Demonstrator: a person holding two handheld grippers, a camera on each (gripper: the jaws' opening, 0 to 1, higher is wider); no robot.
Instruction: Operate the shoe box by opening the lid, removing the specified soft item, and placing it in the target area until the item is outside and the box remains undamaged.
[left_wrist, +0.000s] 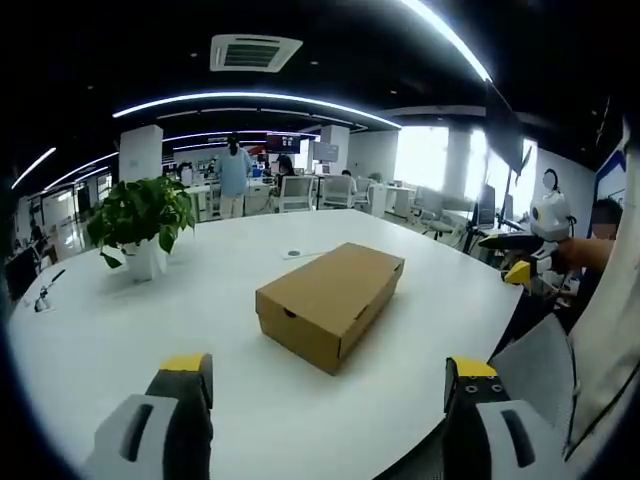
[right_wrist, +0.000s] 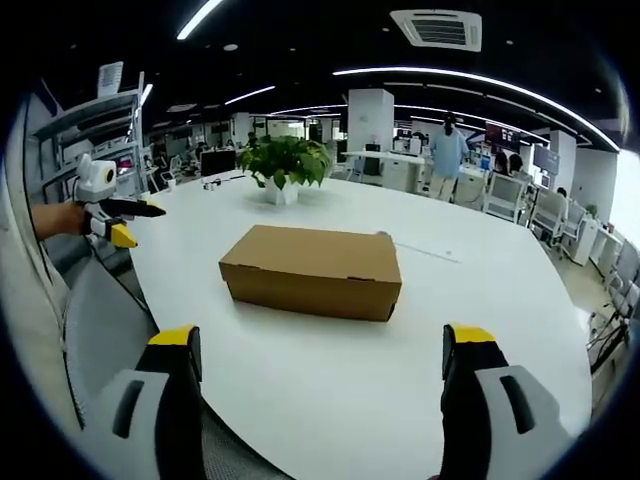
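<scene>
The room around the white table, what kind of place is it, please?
Most likely an open-plan office. Beyond the white table with the closed shoe box and potted plant stand rows of desks with office chairs, monitors, people, and strip ceiling lights.

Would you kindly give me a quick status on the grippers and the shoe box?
Left gripper open, empty, short of the box. Right gripper likewise. Shoe box shut on the white table, untouched. Potted plant off behind, clear of the approach.

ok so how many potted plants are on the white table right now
1. The potted plant stands near the white table's far edge, beyond the closed shoe box; in the right gripper view it is behind the box. Nothing seems to hide another.
</scene>
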